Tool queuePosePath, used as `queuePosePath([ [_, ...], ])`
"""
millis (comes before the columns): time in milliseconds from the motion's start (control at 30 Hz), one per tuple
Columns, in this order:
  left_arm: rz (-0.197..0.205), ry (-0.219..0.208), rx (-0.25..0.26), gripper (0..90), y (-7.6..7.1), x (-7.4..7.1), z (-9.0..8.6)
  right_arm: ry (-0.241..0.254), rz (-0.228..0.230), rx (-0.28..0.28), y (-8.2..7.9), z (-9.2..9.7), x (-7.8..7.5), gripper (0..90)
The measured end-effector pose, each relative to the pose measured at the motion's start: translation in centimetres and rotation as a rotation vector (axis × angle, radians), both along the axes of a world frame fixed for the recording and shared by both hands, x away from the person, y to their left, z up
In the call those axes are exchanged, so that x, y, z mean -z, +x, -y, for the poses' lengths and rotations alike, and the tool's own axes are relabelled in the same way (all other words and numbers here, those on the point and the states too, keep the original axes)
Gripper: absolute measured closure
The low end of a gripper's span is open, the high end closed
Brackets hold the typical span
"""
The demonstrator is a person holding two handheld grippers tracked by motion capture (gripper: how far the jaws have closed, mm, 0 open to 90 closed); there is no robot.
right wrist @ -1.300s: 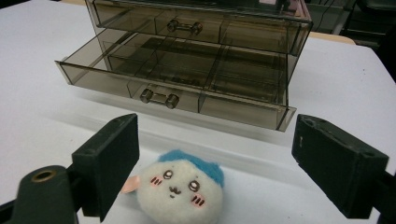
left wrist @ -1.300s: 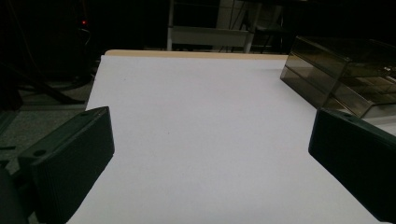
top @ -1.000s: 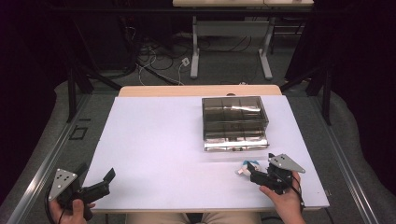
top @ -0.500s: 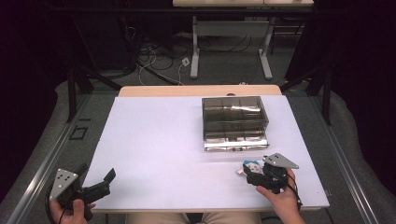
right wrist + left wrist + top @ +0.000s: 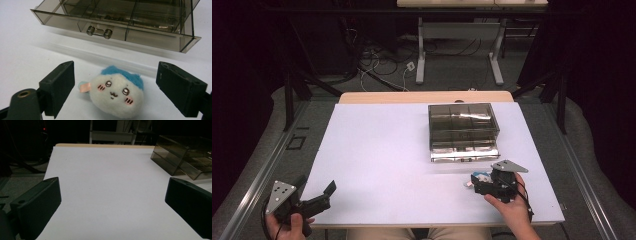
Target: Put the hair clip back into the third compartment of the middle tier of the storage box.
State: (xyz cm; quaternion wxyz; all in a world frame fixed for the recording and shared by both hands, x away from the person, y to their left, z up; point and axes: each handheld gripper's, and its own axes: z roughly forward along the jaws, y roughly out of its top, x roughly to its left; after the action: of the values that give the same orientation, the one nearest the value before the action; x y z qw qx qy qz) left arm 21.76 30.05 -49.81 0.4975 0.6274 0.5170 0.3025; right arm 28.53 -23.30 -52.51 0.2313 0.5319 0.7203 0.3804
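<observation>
Jaws of the right gripper (image 5: 116, 82) stand wide either side of the plush toy (image 5: 116, 96), which lies untouched on the white table (image 5: 377, 150) just before the smoky drawer box (image 5: 463, 131), while the left gripper (image 5: 112, 202) gapes wide near the table's left corner.

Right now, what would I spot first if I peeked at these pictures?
A little plush toy with a white face, pink cheeks and blue top lies on the white table, between the open jaws of the right gripper. Just beyond it stands a smoky see-through drawer box, its bottom drawer pulled out.
</observation>
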Motion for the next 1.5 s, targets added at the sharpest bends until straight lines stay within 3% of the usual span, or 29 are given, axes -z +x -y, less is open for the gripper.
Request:
queuePosePath([
  [300,-0.005,0.004,0.004,0.6,0.0,0.0,0.1,0.004,-0.030,0.018,0.3,0.2,0.4,15.7],
  [733,-0.012,0.009,0.014,0.8,0.1,0.1,0.2,-0.052,-0.042,0.019,0.3,-0.2,1.2,15.7],
  [1100,-0.017,0.012,0.019,0.9,0.2,0.1,0.3,-0.053,-0.072,0.018,0.5,0.1,1.7,16.1],
  [1500,-0.020,0.015,0.025,1.0,0.2,0.1,0.3,-0.062,-0.100,0.003,0.6,0.2,2.1,22.4],
])
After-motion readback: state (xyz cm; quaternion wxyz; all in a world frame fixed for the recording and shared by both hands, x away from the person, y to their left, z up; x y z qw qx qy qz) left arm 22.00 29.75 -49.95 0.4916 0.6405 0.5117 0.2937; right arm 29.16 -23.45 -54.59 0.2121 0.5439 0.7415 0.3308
